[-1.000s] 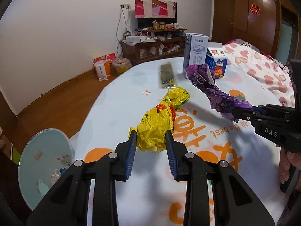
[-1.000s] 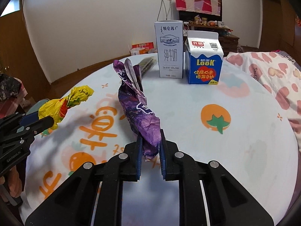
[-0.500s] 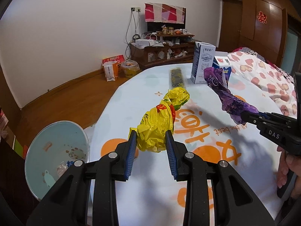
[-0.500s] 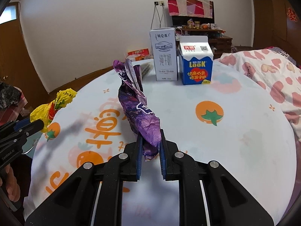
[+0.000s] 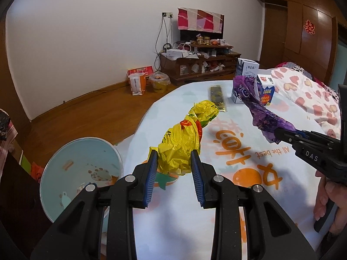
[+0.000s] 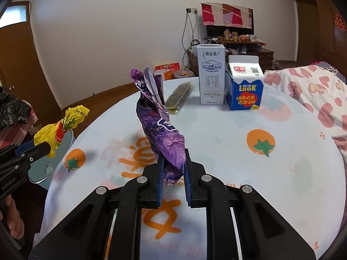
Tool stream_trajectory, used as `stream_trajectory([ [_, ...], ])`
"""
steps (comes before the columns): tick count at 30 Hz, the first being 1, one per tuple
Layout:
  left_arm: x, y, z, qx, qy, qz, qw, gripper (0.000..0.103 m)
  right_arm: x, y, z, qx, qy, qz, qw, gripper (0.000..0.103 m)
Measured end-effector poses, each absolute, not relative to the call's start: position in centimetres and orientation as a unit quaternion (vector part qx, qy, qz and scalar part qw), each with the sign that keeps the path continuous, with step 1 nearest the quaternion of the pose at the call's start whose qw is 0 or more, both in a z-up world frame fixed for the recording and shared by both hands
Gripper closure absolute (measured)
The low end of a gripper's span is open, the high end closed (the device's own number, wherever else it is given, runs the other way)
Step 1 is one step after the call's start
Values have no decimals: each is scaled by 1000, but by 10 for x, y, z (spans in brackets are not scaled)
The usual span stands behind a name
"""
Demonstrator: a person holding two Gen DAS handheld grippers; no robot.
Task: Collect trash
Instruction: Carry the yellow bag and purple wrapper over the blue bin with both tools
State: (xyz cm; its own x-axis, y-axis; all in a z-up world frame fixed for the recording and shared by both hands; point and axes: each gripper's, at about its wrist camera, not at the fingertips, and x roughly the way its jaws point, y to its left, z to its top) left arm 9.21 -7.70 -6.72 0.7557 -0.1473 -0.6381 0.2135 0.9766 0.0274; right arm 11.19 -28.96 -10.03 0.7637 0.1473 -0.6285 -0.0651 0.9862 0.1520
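As both hand-held grippers lift clear of the round table [image 5: 282, 186] with its orange-fruit cloth, the view from the left one has swung since a second ago, bringing more of the pale blue round waste bin [image 5: 65, 164] on the floor just beside the table's edge into sight — a sign, by this reading, that pickup is done and the carry to the bin is under way. Left gripper [image 5: 173, 166]: jaws partly closed, clamped on a crumpled yellow plastic wrapper with red print [image 5: 184, 143], held above the table's near edge. Right gripper [image 6: 173, 173]: jaws nearly together, pinching a crumpled purple foil snack bag [image 6: 158, 130] over the table's middle. Two milk cartons and a flat dark packet remain at its far side.
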Motion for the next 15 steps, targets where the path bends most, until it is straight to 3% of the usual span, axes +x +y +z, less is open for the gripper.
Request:
stream_trajectory([
  [15,80,-48,-57,33,324,-68,943,72,125,-234,-93,39,320,102,941,86],
])
